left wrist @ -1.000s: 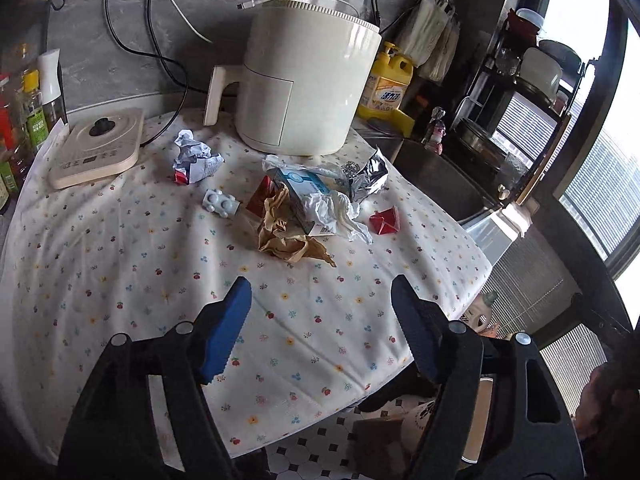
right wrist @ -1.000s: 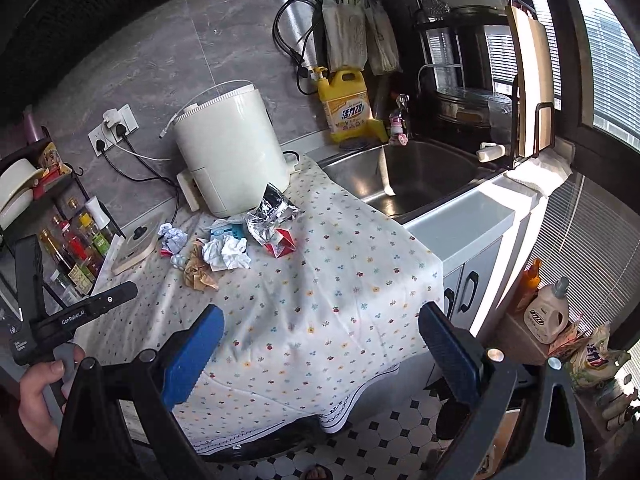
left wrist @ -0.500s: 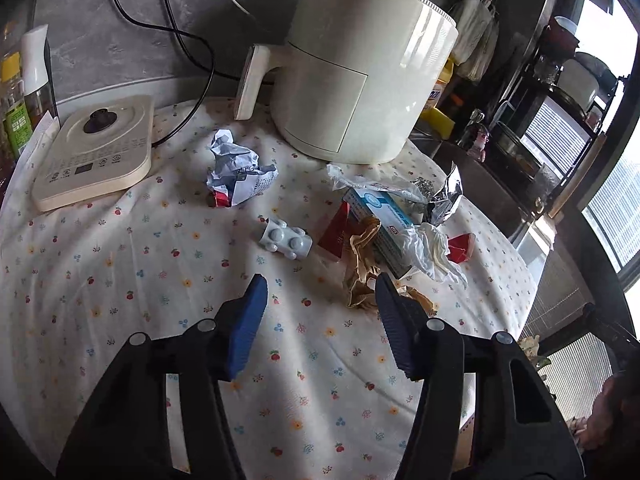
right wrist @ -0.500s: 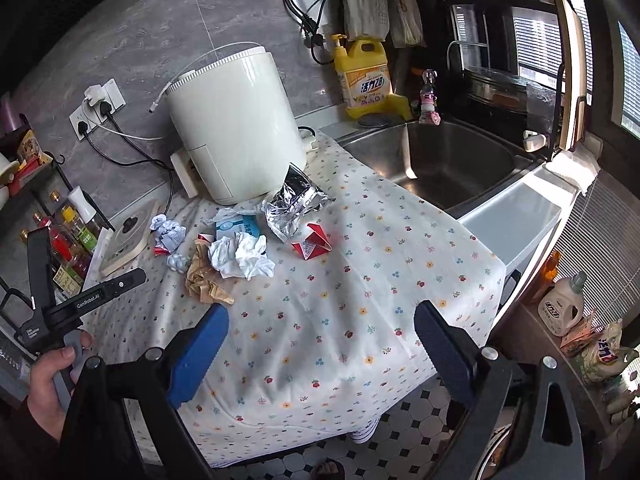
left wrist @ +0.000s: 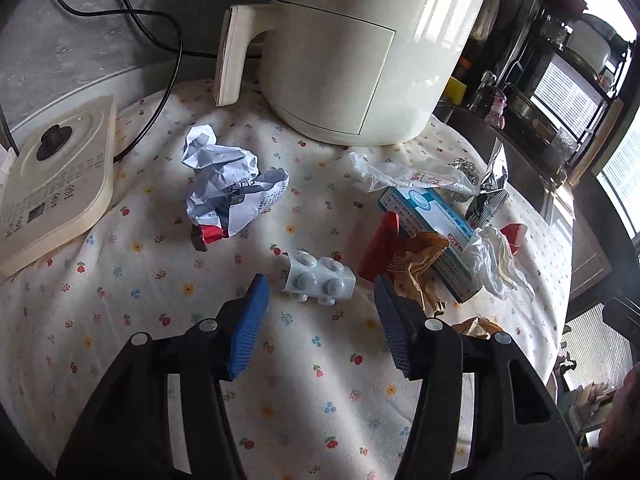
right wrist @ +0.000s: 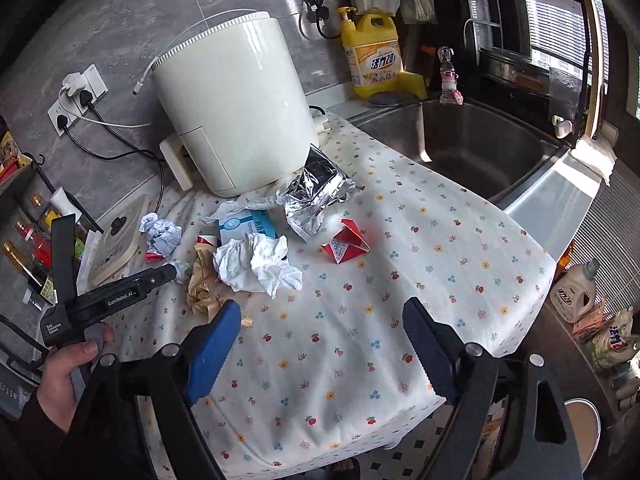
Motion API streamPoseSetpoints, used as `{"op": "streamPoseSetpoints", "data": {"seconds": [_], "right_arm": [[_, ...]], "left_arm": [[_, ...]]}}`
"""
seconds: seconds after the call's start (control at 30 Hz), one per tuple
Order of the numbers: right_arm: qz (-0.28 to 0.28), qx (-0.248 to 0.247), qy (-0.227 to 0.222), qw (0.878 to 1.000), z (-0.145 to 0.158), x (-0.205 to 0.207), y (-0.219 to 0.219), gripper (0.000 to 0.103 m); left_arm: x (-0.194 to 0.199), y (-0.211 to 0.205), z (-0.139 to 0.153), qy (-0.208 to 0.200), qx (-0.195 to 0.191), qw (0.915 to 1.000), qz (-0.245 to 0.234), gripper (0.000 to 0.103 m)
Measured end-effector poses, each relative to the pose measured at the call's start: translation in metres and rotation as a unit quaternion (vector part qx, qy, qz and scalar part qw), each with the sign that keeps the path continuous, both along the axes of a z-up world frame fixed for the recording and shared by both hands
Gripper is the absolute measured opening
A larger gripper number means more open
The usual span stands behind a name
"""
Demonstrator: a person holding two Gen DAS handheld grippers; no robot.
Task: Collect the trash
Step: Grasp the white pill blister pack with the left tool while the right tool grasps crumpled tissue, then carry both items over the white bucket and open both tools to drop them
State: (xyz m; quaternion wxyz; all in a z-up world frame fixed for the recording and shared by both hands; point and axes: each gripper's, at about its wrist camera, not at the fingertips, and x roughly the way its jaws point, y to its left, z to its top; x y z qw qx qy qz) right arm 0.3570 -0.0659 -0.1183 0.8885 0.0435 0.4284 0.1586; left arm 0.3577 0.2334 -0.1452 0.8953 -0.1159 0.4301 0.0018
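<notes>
- cream appliance (left wrist: 360, 40) at the back edge of the flowered tablecloth (left wrist: 160, 320); flat control pad (left wrist: 52, 184) at its left edge; sink (right wrist: 480, 144) past the right edge.
- left gripper (left wrist: 320, 292): jaws apart, nothing clamped; grey blister pack (left wrist: 320, 280) just ahead between the tips; crumpled paper (left wrist: 228, 188) further back.
- brown wrapper (left wrist: 420, 264), blue box (left wrist: 432, 216) just beside its right finger.
- right gripper (right wrist: 324, 320): jaws closing, nothing between; white tissue (right wrist: 256, 264), red carton (right wrist: 344, 246) ahead, apart from it.

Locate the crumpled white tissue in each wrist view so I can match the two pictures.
Left wrist: crumpled white tissue at right of centre, draped over the blue-and-white box's end.
Right wrist: tissue left of centre, in front of that box.
Shared landmark: the cream air fryer behind.
</notes>
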Motion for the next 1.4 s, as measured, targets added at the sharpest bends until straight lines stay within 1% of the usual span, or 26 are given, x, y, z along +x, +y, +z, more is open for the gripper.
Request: {"op": "streamPoseSetpoints", "data": {"seconds": [0.23,0.27,0.33,0.4,0.5,0.6,0.7,0.8,0.87,0.9,0.93,0.97,1.0,1.03,1.07,1.13,1.4], "right_arm": [[0.004,-0.011,0.012,1.0,-0.01,0.013,0.017,0.082],[0.006,-0.012,0.013,1.0,-0.011,0.015,0.02,0.082],[0.014,-0.012,0.016,1.0,-0.014,0.021,0.027,0.079],[0.022,-0.01,0.022,0.999,-0.018,0.027,0.035,0.078],[0.036,-0.009,0.028,0.999,-0.025,0.035,0.047,0.077],[0.051,-0.015,0.031,0.998,-0.032,0.043,0.059,0.077],[0.061,-0.017,0.036,0.997,-0.04,0.052,0.067,0.072],[0.07,-0.017,0.03,0.997,-0.041,0.058,0.072,0.071],[0.078,-0.01,0.036,0.996,-0.044,0.062,0.073,0.062],[0.083,-0.006,0.042,0.996,-0.046,0.064,0.074,0.055],[0.089,-0.004,0.051,0.995,-0.048,0.066,0.075,0.044],[0.097,0.0,0.06,0.993,-0.051,0.067,0.077,0.037],[0.104,0.003,0.068,0.992,-0.053,0.067,0.078,0.023],[0.11,0.001,0.072,0.991,-0.054,0.066,0.079,0.015],[0.113,-0.003,0.07,0.991,-0.054,0.065,0.08,0.013],[0.118,-0.002,0.063,0.991,-0.051,0.06,0.079,0.004],[0.148,0.014,0.045,0.988,-0.032,0.037,0.055,0.002]], "left_arm": [[0.016,-0.009,-0.014,0.018,0.035,0.9991,-0.017,0.055],[0.015,-0.009,-0.015,0.018,0.038,0.999,-0.017,0.054],[0.014,-0.01,-0.013,0.016,0.046,0.9987,-0.016,0.045],[0.01,-0.007,-0.009,0.009,0.034,0.9992,-0.02,0.045],[-0.002,-0.001,-0.001,-0.001,0.033,0.9993,-0.015,0.045],[-0.019,0.008,0.005,-0.006,0.017,0.9998,0.0,0.045],[-0.039,0.016,0.011,-0.012,0.011,0.9997,0.016,0.045],[-0.057,0.025,0.017,-0.014,0.008,0.9991,0.038,0.045],[-0.071,0.03,0.022,-0.015,0.007,0.9984,0.054,0.045],[-0.079,0.032,0.024,-0.018,0.008,0.9979,0.062,0.045],[-0.088,0.035,0.026,-0.02,0.008,0.9973,0.071,0.045],[-0.097,0.038,0.026,-0.023,0.007,0.9965,0.081,0.045],[-0.107,0.041,0.026,-0.026,0.004,0.9953,0.093,0.045],[-0.116,0.045,0.026,-0.028,0.0,0.9939,0.106,0.045],[-0.125,0.047,0.026,-0.029,-0.005,0.9924,0.12,0.045],[-0.142,0.049,0.025,-0.027,-0.009,0.9893,0.143,0.045],[-0.196,0.022,0.044,-0.043,0.004,0.9792,0.198,0.045]]}}
